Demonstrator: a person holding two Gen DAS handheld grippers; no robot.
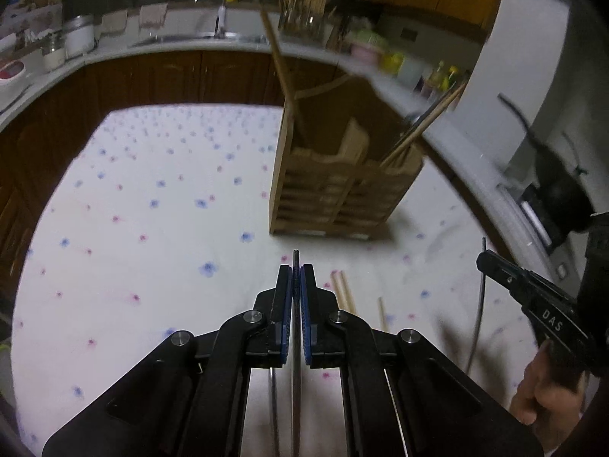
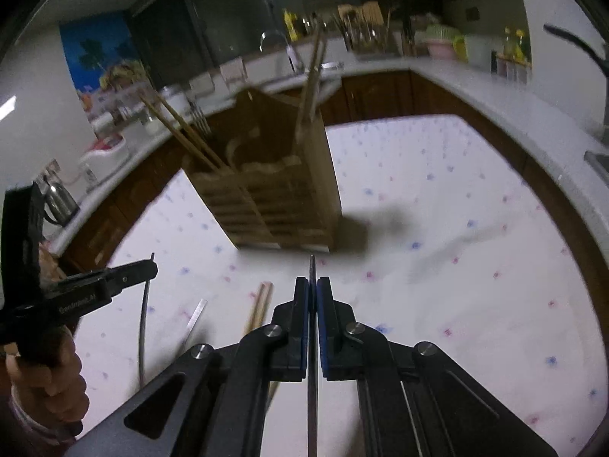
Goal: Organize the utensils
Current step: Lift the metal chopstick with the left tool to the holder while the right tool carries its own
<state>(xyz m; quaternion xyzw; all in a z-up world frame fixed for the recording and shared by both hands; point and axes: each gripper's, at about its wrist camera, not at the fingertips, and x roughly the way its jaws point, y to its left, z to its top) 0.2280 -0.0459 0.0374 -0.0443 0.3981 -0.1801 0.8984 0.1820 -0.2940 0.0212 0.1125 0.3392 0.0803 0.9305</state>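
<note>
Tongs pressed together: our left gripper [image 1: 296, 278] pinches one thin metal utensil [image 1: 295, 342], our right gripper [image 2: 312, 289] another [image 2: 312, 361]; wooden holder [image 1: 335, 190] ahead.

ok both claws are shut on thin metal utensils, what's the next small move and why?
Probably carry both toward the wooden holder and tip them handle-up over its open top. The left claw and right claw each pinch a thin metal utensil, and wooden chopsticks remain on the cloth.
</note>
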